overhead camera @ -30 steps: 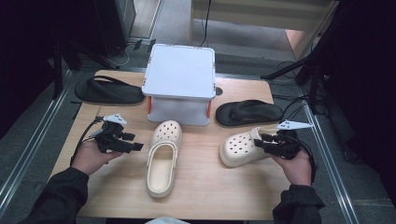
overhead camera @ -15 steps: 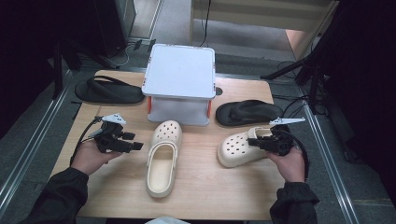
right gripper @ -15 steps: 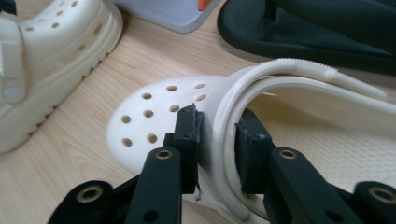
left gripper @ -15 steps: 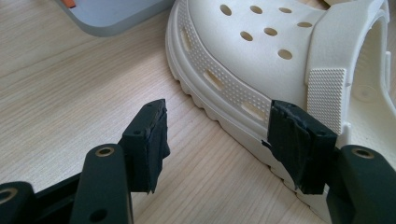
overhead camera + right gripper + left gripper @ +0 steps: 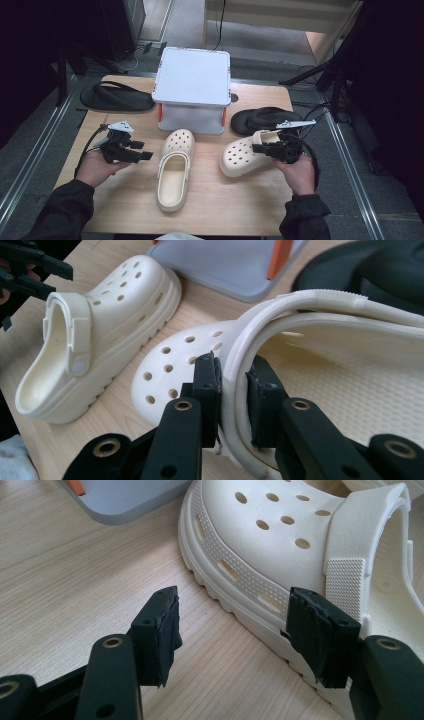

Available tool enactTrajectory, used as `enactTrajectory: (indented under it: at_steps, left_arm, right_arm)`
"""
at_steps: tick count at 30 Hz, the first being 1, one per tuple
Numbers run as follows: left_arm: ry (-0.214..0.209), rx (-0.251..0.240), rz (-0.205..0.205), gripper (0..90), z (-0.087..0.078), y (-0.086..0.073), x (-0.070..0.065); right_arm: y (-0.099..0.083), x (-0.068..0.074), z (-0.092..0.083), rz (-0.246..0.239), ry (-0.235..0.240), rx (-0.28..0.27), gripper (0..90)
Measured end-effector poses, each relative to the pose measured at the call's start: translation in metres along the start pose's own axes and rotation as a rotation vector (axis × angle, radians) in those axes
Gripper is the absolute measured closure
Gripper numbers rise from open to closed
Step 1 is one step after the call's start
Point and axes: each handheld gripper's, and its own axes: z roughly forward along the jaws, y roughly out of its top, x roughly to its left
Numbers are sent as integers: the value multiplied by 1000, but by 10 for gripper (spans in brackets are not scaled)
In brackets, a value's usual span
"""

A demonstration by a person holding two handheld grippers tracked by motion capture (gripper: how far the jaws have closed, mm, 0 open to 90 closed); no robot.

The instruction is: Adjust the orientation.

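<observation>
The right gripper (image 5: 262, 148) had just been closing, and in the right gripper view its jaws stood narrow, pinching the rim and heel strap of the right clog (image 5: 320, 370) between the pads. That cream clog (image 5: 245, 154) lay in front of the white lidded box (image 5: 192, 87), toward its right corner, with the black sandal (image 5: 262, 119) just behind it. Its mate, the left clog (image 5: 174, 167), lay in front of the box as well, toe pointing at it, well apart from the held one. The left gripper (image 5: 142, 156) hovered just left of this second clog, its jaws wide with nothing between them; in the left gripper view one pad (image 5: 320, 630) stood close to the clog's sole (image 5: 240, 592), though whether it touched could not be told. To do the step well, the person would likely need to keep the pinch square across the rim so the soft strap did not fold or slip out, lift gently so the toe cleared the table (image 5: 225, 205), and carry the clog without knocking its mate or the box.
</observation>
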Motion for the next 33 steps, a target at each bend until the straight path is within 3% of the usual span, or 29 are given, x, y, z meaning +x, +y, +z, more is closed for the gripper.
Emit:
enactTrajectory:
  at_steps: [13, 19, 24, 29, 33]
  left_arm:
    - [-5, -1, 2, 388, -1, 0, 0]
    - [-4, 1, 4, 389, -1, 0, 0]
    - [-3, 4, 7, 389, 0, 0, 0]
    - [-4, 0, 4, 389, 0, 1, 0]
    - [-2, 0, 6, 389, -1, 0, 1]
  right_arm:
    - [20, 31, 46, -26, 10, 37, 784]
    - [14, 28, 60, -21, -20, 67, 767]
    - [10, 20, 59, 0, -33, 67, 733]
    - [10, 20, 56, -37, -54, 58, 687]
    - [12, 20, 45, -39, -56, 47, 661]
